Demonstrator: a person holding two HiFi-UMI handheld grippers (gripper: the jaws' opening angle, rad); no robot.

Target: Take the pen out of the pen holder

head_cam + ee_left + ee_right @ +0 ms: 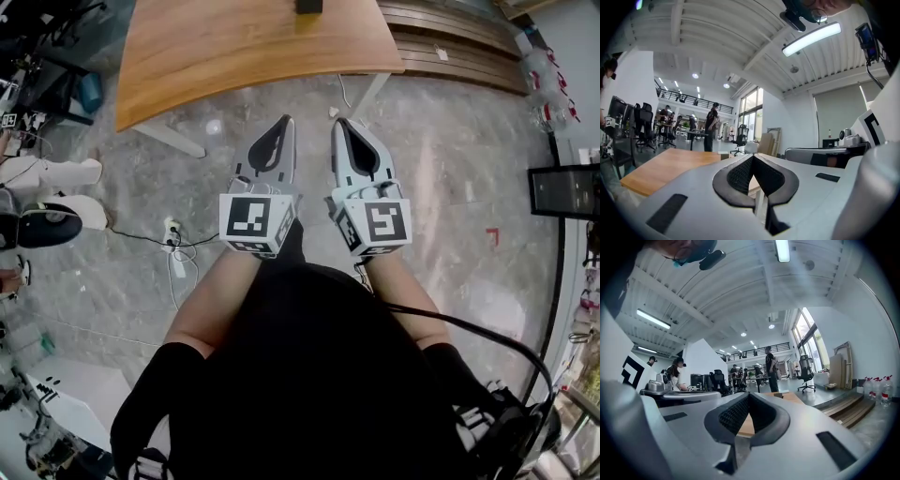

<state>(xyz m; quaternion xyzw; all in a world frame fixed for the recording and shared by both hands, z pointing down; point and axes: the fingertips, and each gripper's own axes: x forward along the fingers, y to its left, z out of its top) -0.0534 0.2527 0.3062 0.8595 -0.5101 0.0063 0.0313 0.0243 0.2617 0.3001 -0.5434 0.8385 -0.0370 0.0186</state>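
No pen shows in any view. A small dark object (308,6) stands at the far edge of the wooden table (253,47); I cannot tell what it is. My left gripper (286,120) and my right gripper (339,122) are held side by side over the stone floor, short of the table's near edge, both pointing toward it. Both are shut, jaws meeting at the tips with nothing between them. The left gripper view has its shut jaws (753,157) in front of the table top (665,168). In the right gripper view the jaws (748,394) are likewise shut and empty.
A power strip (173,246) with cables lies on the floor at left. White table legs (169,139) stand under the table. Wooden steps (459,52) and bottles (548,89) sit at the far right, near a monitor (565,190). A person (711,124) stands far off.
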